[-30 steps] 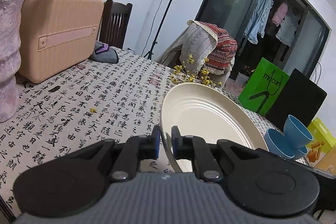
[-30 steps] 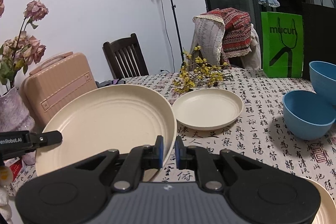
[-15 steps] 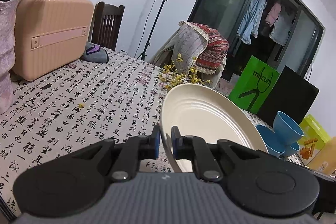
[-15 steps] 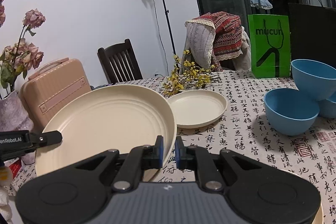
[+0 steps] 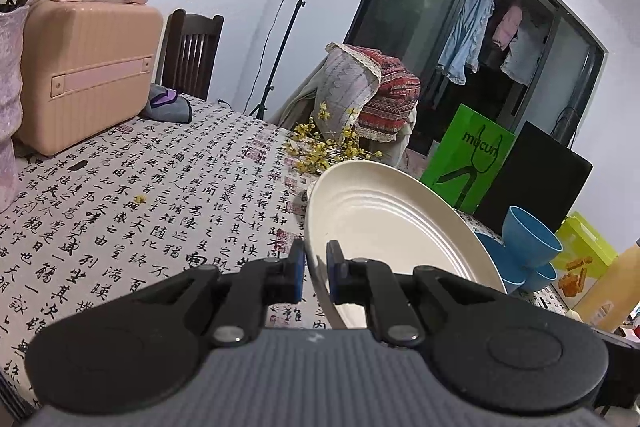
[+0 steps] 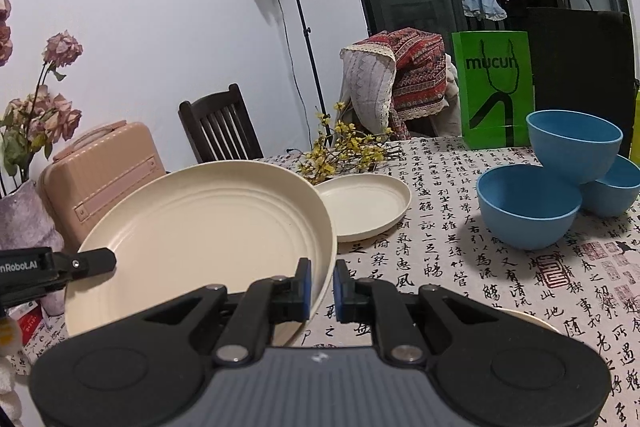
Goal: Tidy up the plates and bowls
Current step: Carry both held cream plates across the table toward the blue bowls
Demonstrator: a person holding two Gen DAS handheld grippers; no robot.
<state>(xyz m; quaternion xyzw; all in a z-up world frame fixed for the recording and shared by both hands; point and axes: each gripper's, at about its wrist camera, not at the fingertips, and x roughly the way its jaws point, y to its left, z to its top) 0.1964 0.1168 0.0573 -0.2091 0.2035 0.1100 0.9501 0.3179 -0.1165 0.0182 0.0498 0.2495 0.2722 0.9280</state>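
Plate [image 6: 208, 227], large, cream: carried clear of the counter [image 6: 440, 267] by 2 grippers at once. Right gripper [image 6: 320, 285] is pinched nearly closed on the plate's right rim; left gripper [image 5: 314, 269] is pinched nearly closed on the opposite rim, its black finger also showing at the plate's far left in the right view.

Small plate [image 6: 362, 205], cream: flat on the counter, just beyond the large plate's far right edge, in front of the yellow sprigs [image 6: 344, 151]. Judged the likely stacking spot; it lies ahead and slightly right of the large plate, nearer the right gripper.

Bowls [image 6: 560, 179], blue, 3: clustered right of the small plate, 1 perched tilted on the other 2.

Views: the right view alone shows the small plate and the gap to it; in the left view the raised plate hides it. The left view alone shows open counter left of the plate, toward the suitcase [image 5: 86, 67].
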